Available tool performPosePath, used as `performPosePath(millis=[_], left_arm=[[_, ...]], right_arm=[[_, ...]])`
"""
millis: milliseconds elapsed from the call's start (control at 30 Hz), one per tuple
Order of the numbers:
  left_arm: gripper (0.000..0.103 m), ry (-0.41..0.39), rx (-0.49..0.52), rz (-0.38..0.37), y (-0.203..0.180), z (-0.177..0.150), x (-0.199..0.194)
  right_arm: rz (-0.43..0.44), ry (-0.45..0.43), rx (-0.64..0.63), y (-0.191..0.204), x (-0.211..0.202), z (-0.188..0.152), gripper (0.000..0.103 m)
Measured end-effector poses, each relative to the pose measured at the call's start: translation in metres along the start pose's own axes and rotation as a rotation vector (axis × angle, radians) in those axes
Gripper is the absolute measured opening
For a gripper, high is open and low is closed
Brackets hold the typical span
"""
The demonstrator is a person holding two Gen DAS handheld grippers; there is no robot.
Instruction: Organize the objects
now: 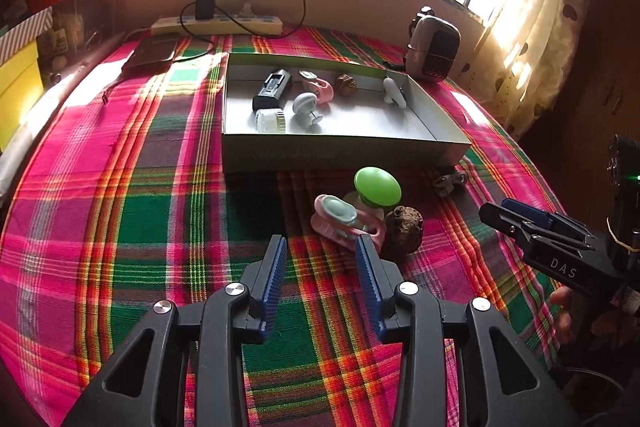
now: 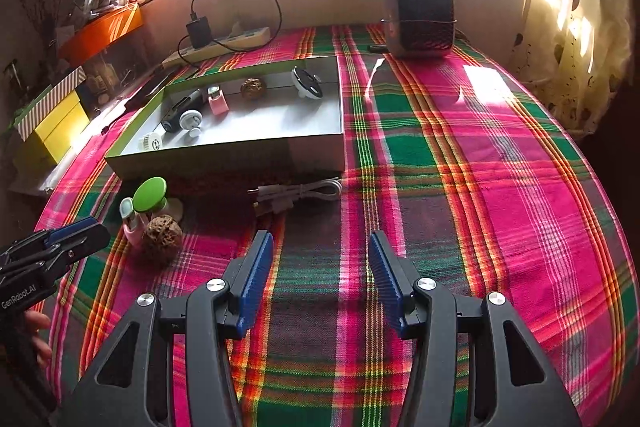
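While the left gripper hung over the plaid cloth with its jaws released and nothing between them, its blue pads stood just short of a small cluster in front of the box. The right-hand pad was just beside a pink clip, though whether it touched could not be told. Behind the clip, toward the box, stood a green knob; a brown nut lay against the clip on its right. No earlier frame being given, only the open stance is told.

The right gripper was likewise released and empty, over bare cloth to the right of that cluster. Between it and the box lay a coiled white cable, close to the box's near wall.

Inside the box lay a black device, a second pink clip, a grey knob, a white ribbed cap, another nut and, at the far right corner, a white disc.

Beyond the box stood a small heater on the right and a power strip with a black charger on the left.
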State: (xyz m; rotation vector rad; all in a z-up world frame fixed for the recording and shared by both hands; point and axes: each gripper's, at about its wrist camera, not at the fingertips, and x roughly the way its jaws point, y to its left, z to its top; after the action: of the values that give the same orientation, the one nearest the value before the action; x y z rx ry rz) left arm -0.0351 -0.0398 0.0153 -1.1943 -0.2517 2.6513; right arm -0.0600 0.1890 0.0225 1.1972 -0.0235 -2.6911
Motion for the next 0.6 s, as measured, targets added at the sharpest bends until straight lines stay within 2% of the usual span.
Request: performPosePath(millis=[300,600], left_arm=[[0.034,0.055,0.037,-0.002,-0.022,0.002,0.012],[0.034,0.087,0.052,0.031,-0.027,0.004,0.025]], right_arm=[[0.049,0.016,-0.047,0.015,0.003,-0.003,0.051],[0.068,0.033,-0.072,0.022,0.007,-0.006,0.051]])
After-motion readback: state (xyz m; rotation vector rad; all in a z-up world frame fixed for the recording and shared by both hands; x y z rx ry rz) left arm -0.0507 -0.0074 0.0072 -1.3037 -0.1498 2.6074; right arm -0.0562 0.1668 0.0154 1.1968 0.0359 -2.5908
